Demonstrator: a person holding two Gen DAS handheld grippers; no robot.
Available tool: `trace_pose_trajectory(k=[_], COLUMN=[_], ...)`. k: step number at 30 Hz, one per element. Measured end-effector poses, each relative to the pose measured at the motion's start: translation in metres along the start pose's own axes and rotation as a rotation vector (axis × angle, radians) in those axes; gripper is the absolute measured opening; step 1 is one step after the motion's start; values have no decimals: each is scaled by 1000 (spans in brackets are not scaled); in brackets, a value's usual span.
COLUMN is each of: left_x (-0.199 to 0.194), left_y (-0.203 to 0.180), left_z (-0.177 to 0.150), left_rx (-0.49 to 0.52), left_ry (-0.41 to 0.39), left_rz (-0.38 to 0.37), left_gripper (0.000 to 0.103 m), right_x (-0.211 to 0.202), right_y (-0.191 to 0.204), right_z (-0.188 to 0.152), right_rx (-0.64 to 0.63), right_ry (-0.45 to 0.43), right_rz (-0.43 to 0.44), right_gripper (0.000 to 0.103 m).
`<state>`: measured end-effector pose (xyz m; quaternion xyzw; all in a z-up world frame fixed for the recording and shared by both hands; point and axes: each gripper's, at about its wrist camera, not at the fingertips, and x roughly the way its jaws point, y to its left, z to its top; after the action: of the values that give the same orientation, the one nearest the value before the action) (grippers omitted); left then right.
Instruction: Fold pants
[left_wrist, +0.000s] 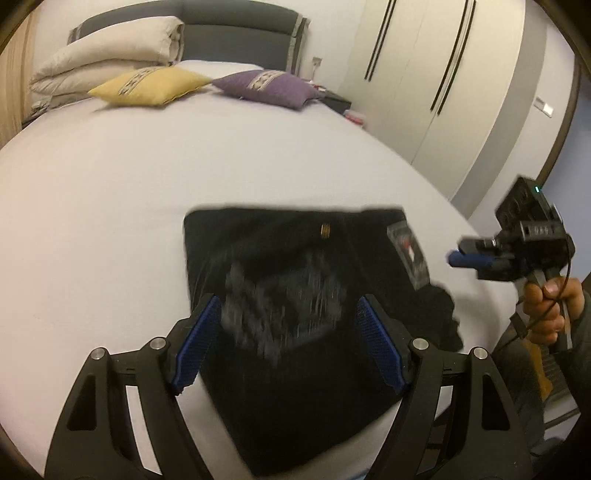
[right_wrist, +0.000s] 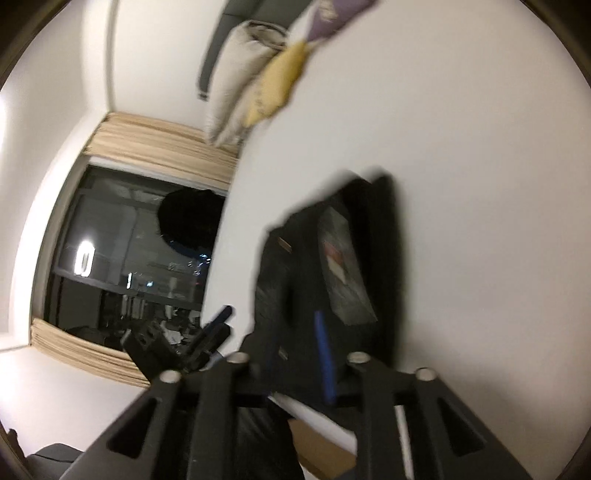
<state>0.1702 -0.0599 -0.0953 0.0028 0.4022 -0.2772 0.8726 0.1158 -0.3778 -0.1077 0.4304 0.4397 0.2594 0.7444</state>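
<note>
A wide bed (left_wrist: 110, 192) under a pale sheet fills the scene, and the black pants (left_wrist: 295, 295), folded into a compact dark block with a paper tag showing near one edge, lie flat on it close to the near side. At the head of the bed a folded beige duvet (left_wrist: 110, 55) sits behind a yellow pillow (left_wrist: 147, 86) and a purple pillow (left_wrist: 266, 86). The left gripper (left_wrist: 288, 343) hangs over the pants with its blue-padded jaws spread wide and nothing between them, while the right gripper (left_wrist: 469, 258), held off the bed's right edge, grips nothing and appears closed, though blur makes its gap hard to judge.
</note>
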Motion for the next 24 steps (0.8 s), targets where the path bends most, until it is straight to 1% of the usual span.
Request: trace_pose_trajectory(k=[1, 2, 3, 4, 7, 8, 9, 11, 13, 14, 17, 19, 20, 21, 22, 23, 24], left_x=[4, 12, 21, 31, 63, 72, 86, 101, 114, 118, 122, 122, 121, 118, 112, 102, 96], left_y=[1, 3, -7, -4, 11, 13, 20, 27, 33, 36, 44, 49, 51, 54, 57, 57, 55], left_z=[9, 22, 30, 40, 61, 63, 63, 61, 57, 56, 54, 54, 55, 57, 58, 59, 60], left_rx=[10, 30, 41, 47, 26, 15, 5, 11, -4, -16, -33, -46, -51, -55, -64, -76, -81], left_ry=[2, 9, 16, 34, 105, 120, 155, 182, 199, 198, 183, 172, 164, 154, 142, 118, 105], left_rz=[-1, -5, -8, -12, 1, 7, 27, 51, 50, 48, 46, 42, 53, 85, 115, 117, 108], left_gripper=[75, 75, 75, 75, 75, 75, 75, 75, 75, 75, 78, 78, 78, 78, 78, 78, 78], right_x=[8, 25, 37, 52, 84, 93, 97, 98, 94, 91, 87, 85, 80, 74, 71, 61, 57], right_y=[7, 17, 23, 24, 10, -5, -16, -42, -56, -58, -65, -63, -60, -57, -52, -41, -33], right_z=[10, 23, 29, 40, 60, 66, 68, 68, 66, 67, 69, 70, 70, 69, 68, 62, 58], right_rx=[-13, -29, -34, -32, 23, 62, 89, 158, 195, 186, 183, 178, 173, 171, 167, 152, 140], right_ry=[6, 19, 25, 32, 50, 57, 59, 51, 25, 1, -21, -31, -45, -58, -72, -93, -94], right_rz=[11, 33, 44, 45, 24, -18, -58, -84, -32, -47, -29, -34, -51, -61, -62, -44, -19], right_gripper=[28, 29, 32, 33, 33, 32, 22, 0, 0, 0, 0, 0, 0, 0, 1, 7, 13])
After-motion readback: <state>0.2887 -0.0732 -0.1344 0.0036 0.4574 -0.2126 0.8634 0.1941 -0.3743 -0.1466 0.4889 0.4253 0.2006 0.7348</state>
